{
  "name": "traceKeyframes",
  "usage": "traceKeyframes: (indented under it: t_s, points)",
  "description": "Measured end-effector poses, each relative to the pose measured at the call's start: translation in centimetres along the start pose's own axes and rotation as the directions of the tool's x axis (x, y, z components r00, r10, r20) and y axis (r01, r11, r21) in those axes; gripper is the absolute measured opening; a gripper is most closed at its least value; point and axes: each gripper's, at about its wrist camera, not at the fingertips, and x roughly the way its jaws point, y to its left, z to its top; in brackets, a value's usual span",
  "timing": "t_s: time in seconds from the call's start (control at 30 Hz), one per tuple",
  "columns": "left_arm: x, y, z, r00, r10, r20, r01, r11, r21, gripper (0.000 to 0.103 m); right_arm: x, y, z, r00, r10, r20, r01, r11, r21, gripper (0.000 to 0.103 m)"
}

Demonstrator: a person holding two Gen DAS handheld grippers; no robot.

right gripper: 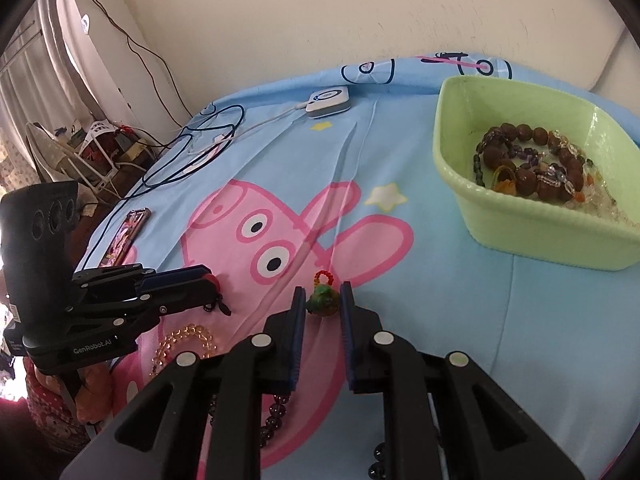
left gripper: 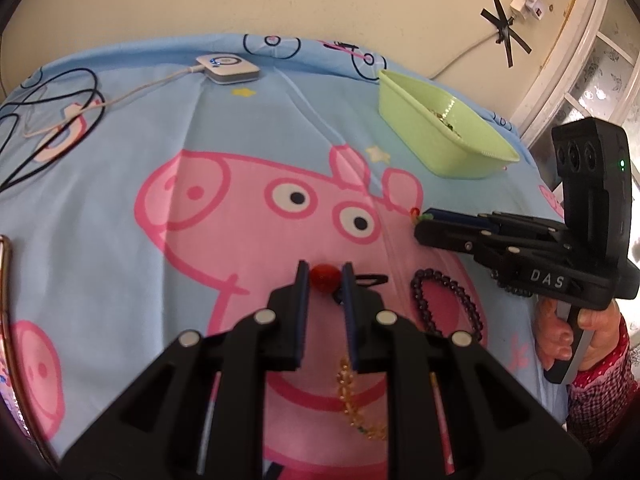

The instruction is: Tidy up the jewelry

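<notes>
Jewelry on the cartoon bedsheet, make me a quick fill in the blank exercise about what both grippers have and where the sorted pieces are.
1. The left gripper is closed on a ____ bead.
2. The right gripper pinches a green charm with a red and yellow ____ loop.
3. Sorted bracelets lie in the ____ tub.
4. The dark bead bracelet lies on the sheet, ____ the tub.

Missing words: red; beaded; green; outside

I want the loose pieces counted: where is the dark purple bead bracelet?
In the left wrist view, the dark purple bead bracelet lies on the cartoon sheet, right of the left gripper, below the right gripper.
</notes>
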Motion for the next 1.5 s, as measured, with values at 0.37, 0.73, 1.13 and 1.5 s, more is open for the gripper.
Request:
traceKeyframes:
  t_s: [0.37,0.73,1.13,1.5]
  points:
    - [0.0,0.1,0.0,1.000,0.000,0.000,0.000,1.000,0.000,0.015,0.0,-0.1,0.0,1.000,0.002,0.000,-0.002,1.000,-0.001,0.000]
    - [-0.4,0.8,0.1,0.996,-0.084,0.008,0.084,0.995,-0.044,0.015,-0.7,-0.6,0.0,0.996,0.086,0.031,-0.087,0.996,0.025,0.000]
    - [-1.7,2.9,1.5,0.967,-0.246,0.066,0.254,0.944,-0.211,0.015,-3.9,-0.6,0.5,0.977,0.168,0.134,-0.174,0.984,0.036,0.000]
    - [1.7,-10.0,12.7,0.960,-0.277,0.050,0.275,0.961,0.040,0.015,-10.5,-8.3,4.0,0.963,-0.091,0.253,0.051,0.986,0.161,0.000]
